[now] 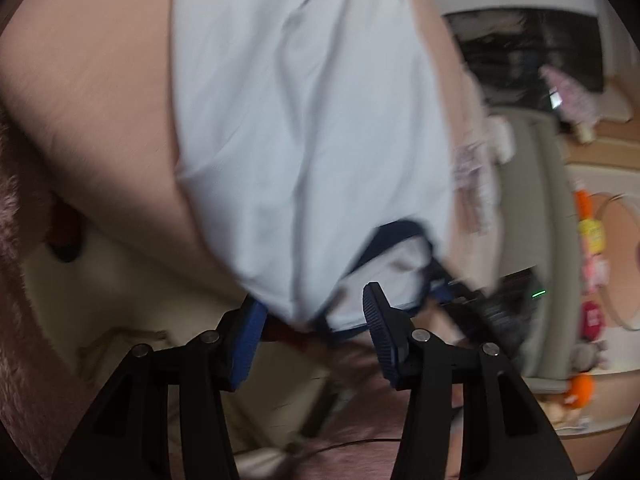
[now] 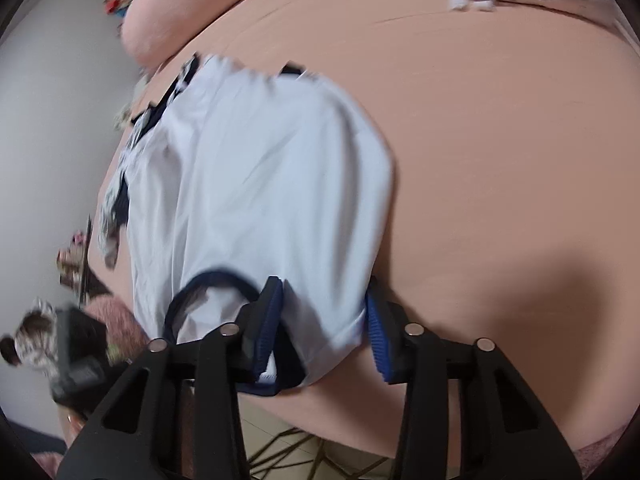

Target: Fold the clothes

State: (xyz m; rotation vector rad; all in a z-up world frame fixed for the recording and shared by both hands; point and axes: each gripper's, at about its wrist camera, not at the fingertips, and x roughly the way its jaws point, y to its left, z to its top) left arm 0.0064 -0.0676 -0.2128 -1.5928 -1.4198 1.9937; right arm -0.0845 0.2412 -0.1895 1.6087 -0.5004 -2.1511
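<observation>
Pale-blue, navy-trimmed cotton shirt (image 2: pixel 256 184) is lying on the peach bedsheet (image 2: pixel 500 140); my right gripper (image 2: pixel 320 320) is straddling its near hem, pad contact unclear; my left gripper (image 1: pixel 312 320) is gaping at its navy neckline.

One white shirt (image 2: pixel 256 184), two grippers (image 1: pixel 314 320) (image 2: pixel 324 316)

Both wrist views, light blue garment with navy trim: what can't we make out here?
- Light blue garment with navy trim: its type; motion blur in both views.
- Right gripper: whether its pads press the cloth; the draped hem hides them.
- Left gripper: contact with the hem; blurred.
- Peach bed sheet: its far edge; cut by the frame.
</observation>
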